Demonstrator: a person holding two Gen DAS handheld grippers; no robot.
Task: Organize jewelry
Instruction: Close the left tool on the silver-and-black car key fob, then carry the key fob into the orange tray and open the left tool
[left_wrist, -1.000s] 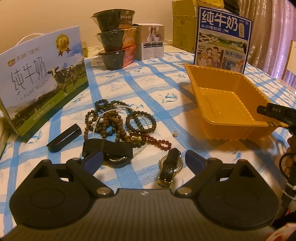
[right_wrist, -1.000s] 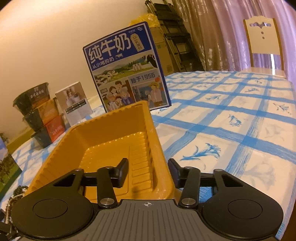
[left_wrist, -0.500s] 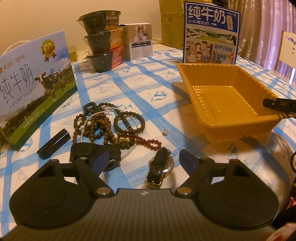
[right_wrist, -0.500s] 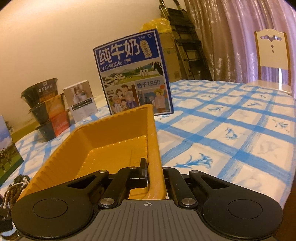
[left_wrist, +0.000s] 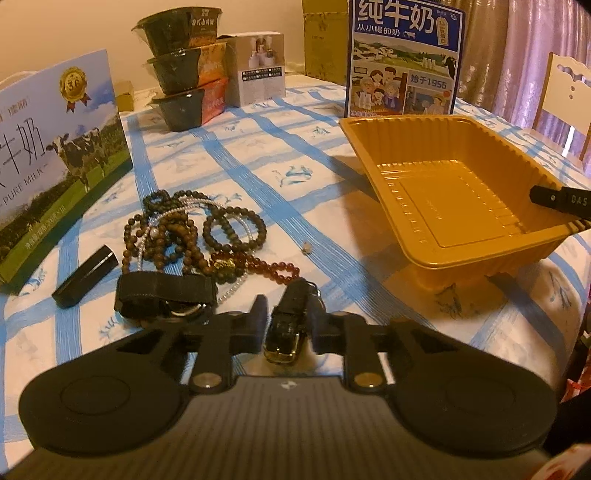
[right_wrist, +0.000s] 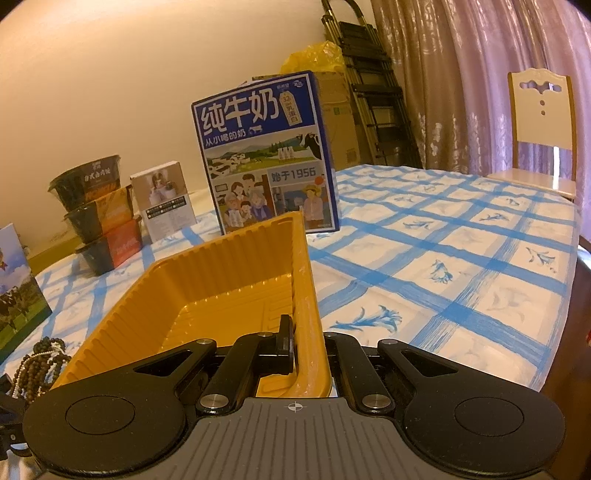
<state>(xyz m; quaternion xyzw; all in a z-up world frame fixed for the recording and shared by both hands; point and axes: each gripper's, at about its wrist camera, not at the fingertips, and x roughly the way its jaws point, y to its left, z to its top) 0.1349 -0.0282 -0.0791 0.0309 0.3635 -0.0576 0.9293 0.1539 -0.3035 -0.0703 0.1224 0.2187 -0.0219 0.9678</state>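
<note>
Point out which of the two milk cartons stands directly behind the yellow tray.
The dark blue milk carton with the cartoon family stands right behind the yellow tray. The other milk carton, light blue with a cow, stands far off at the left.

The left gripper (left_wrist: 286, 328) angles downward, its jaws closing around something held between them; the right gripper (right_wrist: 308, 347) has its jaws clamped tight.

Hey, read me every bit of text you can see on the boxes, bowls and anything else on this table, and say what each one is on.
"纯牛奶", "从小喝的奶", "始于1956": blue milk carton.
"PURE MILK", "牛奶", a medal reading "36": cow milk box.
"DAS": right gripper finger, the rest cut off.
Stacked black bowls: lettering too blurred to read.
Small white box: print too small.
Yellow tray, jewelry: no text.
</note>
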